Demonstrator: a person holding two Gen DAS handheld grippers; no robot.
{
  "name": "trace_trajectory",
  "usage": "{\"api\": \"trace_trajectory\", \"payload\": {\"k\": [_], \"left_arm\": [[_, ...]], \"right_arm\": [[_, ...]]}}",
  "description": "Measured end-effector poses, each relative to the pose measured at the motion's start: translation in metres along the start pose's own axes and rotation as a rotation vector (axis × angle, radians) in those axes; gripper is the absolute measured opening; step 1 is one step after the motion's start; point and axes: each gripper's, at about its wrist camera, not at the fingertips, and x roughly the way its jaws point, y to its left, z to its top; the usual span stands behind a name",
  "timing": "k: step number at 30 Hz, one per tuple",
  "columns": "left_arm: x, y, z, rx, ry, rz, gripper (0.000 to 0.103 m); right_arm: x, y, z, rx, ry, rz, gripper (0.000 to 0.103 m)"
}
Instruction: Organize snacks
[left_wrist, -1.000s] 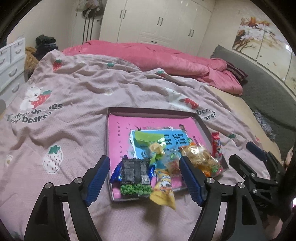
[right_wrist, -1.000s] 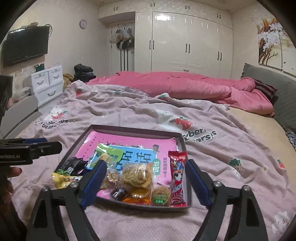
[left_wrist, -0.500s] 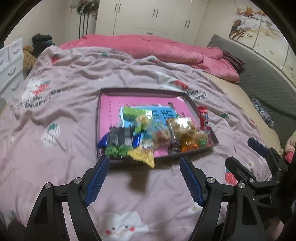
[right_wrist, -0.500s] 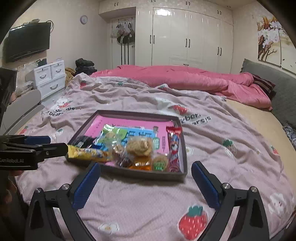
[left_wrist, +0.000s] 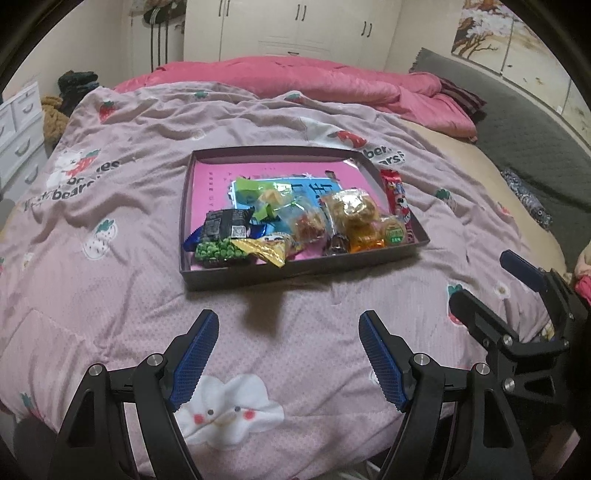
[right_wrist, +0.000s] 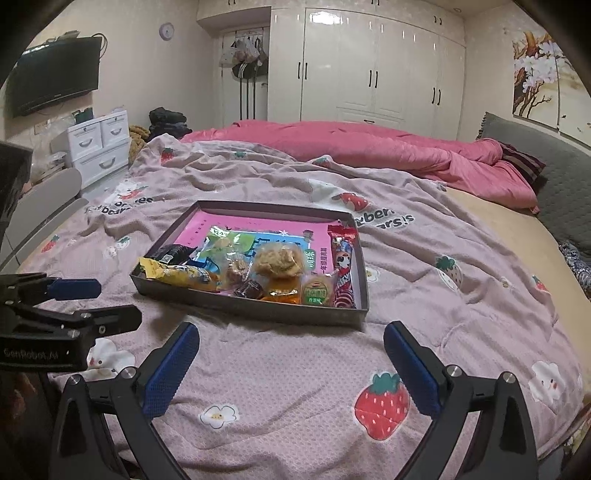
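A dark shallow tray (left_wrist: 295, 275) lies on the strawberry-print blanket (left_wrist: 110, 288). Several wrapped snacks are heaped at its near end: a green pea pack (left_wrist: 218, 251), a black packet (left_wrist: 225, 225), a yellow packet (left_wrist: 264, 249), a golden pastry (left_wrist: 354, 210) and a red stick (left_wrist: 399, 199) along the right wall. Pink and blue booklets line the bottom. My left gripper (left_wrist: 287, 317) hovers open and empty over the blanket, short of the tray. My right gripper (right_wrist: 291, 326) stands wide open and empty before the tray (right_wrist: 258, 308), near the red stick (right_wrist: 343, 266).
A crumpled pink quilt (right_wrist: 388, 155) lies across the far side of the bed. A grey padded headboard (right_wrist: 554, 177) runs along the right. White drawers (right_wrist: 99, 147) and a wall screen (right_wrist: 51, 74) stand on the left, and white wardrobes (right_wrist: 369, 62) behind.
Both grippers have drawn back from the tray toward the bed's near edge, so the tray now sits beyond their fingertips. The right jaws have spread wider.
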Motion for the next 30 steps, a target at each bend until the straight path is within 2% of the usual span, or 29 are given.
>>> {"api": "trace_trajectory", "payload": {"k": [11,30], "left_arm": [[-0.0022,-0.0008,-0.0049,0.006,0.002,0.026,0.080],[-0.0030,-0.0005,-0.0047,0.015,-0.002,0.045,0.080]], "right_arm": [[0.0020,-0.0021,-0.0033,0.006,0.020,0.004,0.101],[-0.0002,0.0030,-0.0037,-0.014,0.002,0.007,0.101]]}}
